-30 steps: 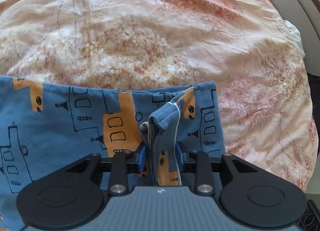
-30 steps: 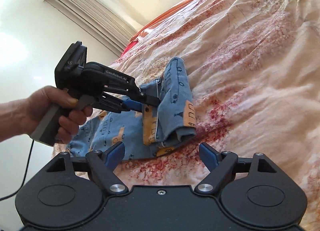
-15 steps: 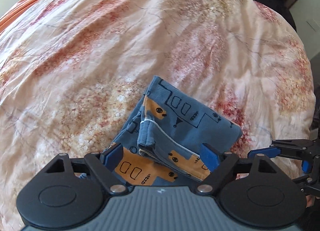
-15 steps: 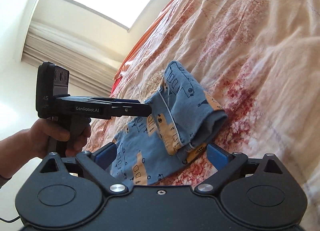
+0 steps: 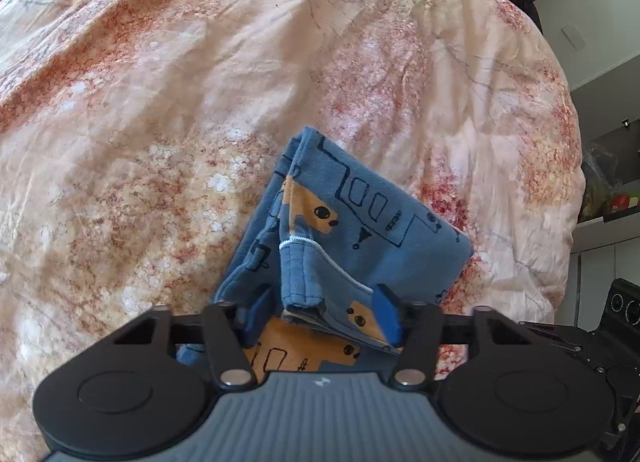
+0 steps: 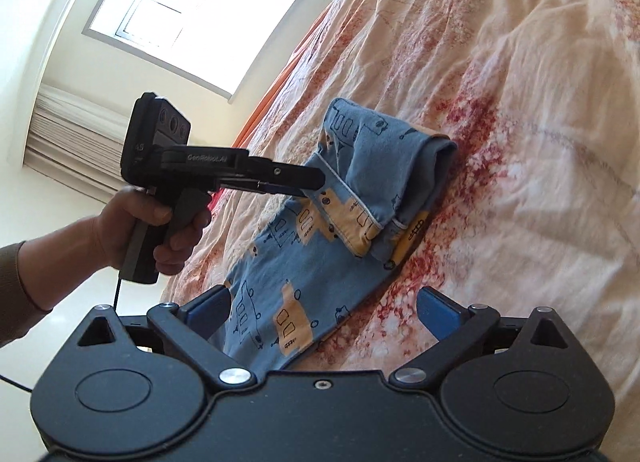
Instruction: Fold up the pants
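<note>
Left tool (image 5: pixel 322 312) first: its two blue pads are spread apart, one on either side of the folded-over hem of the pants, and neither pad looks pressed into the cloth, so I'd call it released. From the right wrist view you can see that same left tool (image 6: pixel 308 184) side-on, a black pistol-grip thing in the person's left hand (image 6: pixel 148 236), with its tip right at the edge of the top fold; whether it touches the fabric there I can't tell.

Right tool (image 6: pixel 323 312) is wide open too, blue pads far apart, nothing between them but the lower stretch of the pants and some bedding underneath. It isn't holding anything.

The pants themselves are small blue cotton pants with an orange-and-black drawn print (image 5: pixel 352 230), lying on the bed. In the right wrist view the blue printed pants (image 6: pixel 320 246) are partly folded: the far end is doubled back over itself into a thick bundle, white-stitched seam showing along the fold, and the rest runs flat toward the right tool.

Under it all is a wrinkled cream bedspread with rusty red blotches (image 5: pixel 180 82), same bedspread (image 6: pixel 520 102) in the other view. Bright window (image 6: pixel 192 10) off to the left.
</note>
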`<state>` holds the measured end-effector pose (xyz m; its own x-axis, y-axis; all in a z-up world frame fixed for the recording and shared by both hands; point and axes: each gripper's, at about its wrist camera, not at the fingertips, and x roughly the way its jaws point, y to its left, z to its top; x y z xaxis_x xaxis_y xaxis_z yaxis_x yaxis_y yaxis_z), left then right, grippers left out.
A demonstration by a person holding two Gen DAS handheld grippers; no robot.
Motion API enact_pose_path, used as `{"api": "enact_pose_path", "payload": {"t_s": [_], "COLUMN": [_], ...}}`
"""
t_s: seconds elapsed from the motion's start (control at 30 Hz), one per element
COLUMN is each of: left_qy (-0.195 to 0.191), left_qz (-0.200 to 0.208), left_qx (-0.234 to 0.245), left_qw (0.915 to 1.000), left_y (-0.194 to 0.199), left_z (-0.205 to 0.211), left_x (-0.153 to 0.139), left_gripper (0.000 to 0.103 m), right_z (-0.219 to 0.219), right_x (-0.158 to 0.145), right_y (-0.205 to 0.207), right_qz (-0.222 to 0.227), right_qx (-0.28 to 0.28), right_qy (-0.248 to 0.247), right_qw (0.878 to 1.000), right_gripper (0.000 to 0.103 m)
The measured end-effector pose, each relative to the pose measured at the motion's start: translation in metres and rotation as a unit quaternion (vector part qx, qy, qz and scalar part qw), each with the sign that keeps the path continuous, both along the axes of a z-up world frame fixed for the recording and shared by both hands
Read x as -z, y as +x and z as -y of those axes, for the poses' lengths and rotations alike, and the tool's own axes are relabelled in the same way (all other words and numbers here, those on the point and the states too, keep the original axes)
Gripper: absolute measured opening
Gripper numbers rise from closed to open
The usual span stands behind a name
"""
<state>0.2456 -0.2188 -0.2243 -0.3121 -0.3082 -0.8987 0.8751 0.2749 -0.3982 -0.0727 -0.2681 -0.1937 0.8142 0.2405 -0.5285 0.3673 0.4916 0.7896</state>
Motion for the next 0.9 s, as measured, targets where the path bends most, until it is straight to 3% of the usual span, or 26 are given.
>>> {"api": "enact_pose_path", "payload": {"t_s": [0.1,0.2,0.33,0.53,0.8,0.9], "left_qy": [-0.003,-0.028,-0.048,-0.041,-0.074,-0.068], "left_qz": [-0.002,0.0,-0.017,-0.027,-0.082,-0.081], "left_qx": [0.004,0.006,-0.013,-0.035,-0.063,-0.059], "left_qw": [1.0,0.9996,0.9986,0.9982,0.9919,0.9927], "left_y": [-0.003,-0.011,-0.015,-0.013,-0.005,-0.008], "left_z": [0.001,0.002,0.005,0.012,0.003,0.003], "left_x": [0.002,-0.011,-0.025,-0.021,-0.032,-0.031], "left_gripper": [0.026,0.021,0.021,0.02,0.02,0.02], "right_z": [-0.005,-0.002,0.009,0.027,0.035,0.036], "right_x": [0.005,0.005,0.01,0.029,0.049,0.056], "right_y": [0.003,0.006,0.011,0.012,0.011,0.009], "right_qz": [-0.001,0.007,0.035,0.049,0.053,0.057], "right_qx": [-0.015,-0.011,0.028,0.112,0.159,0.175], "right_qy": [0.0,0.013,0.049,0.112,0.163,0.183], "right_qw": [1.0,1.0,0.998,0.986,0.972,0.966], "right_gripper": [0.1,0.1,0.1,0.096,0.094,0.094]}}
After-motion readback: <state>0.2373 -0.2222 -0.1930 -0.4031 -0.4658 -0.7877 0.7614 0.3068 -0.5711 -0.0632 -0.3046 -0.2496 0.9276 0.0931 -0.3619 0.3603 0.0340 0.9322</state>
